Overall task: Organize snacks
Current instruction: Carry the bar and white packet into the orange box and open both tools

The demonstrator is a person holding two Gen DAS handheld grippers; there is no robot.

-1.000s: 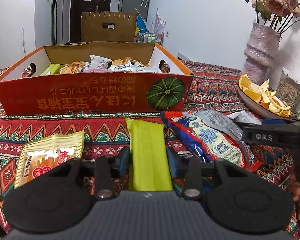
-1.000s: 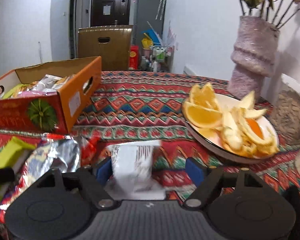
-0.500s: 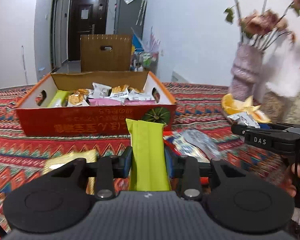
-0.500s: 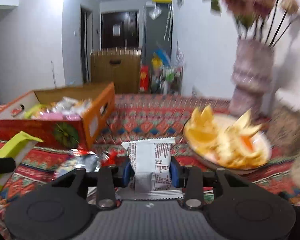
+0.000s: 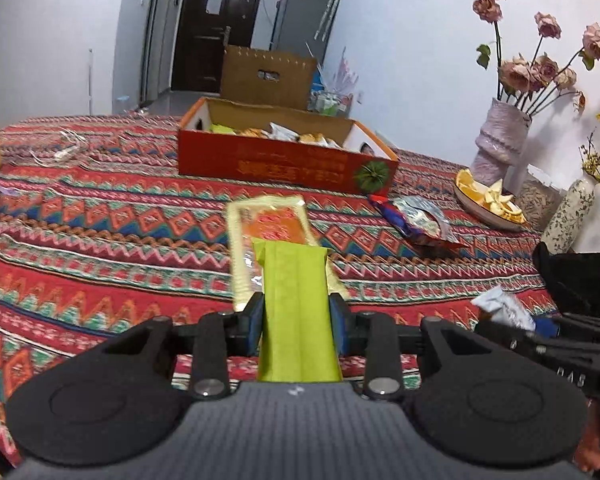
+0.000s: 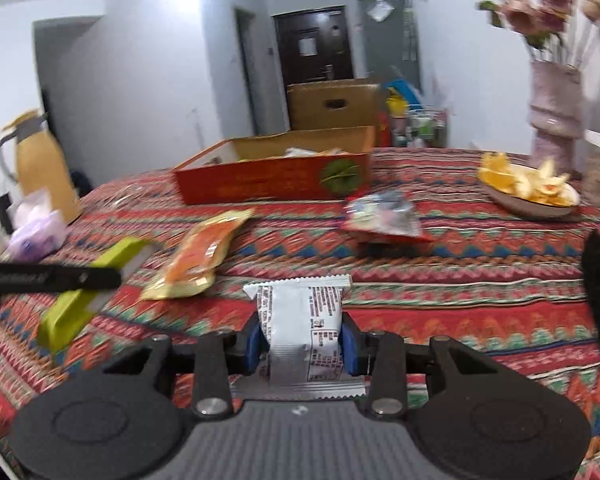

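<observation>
Left tool (image 5: pixel 296 326): pinching green packet (image 5: pixel 296 304), long axis pointing ahead. Right tool (image 6: pixel 302 342): pinching white packet (image 6: pixel 304 328). Snack box (image 5: pixel 284 160): on desk, straight ahead, well apart from both tools.

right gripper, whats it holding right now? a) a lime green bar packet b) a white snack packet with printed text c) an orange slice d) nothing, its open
b: in the right wrist view the right gripper is shut on the white snack packet, pinched between its blue pads; the lime green packet is in the left gripper.
</observation>
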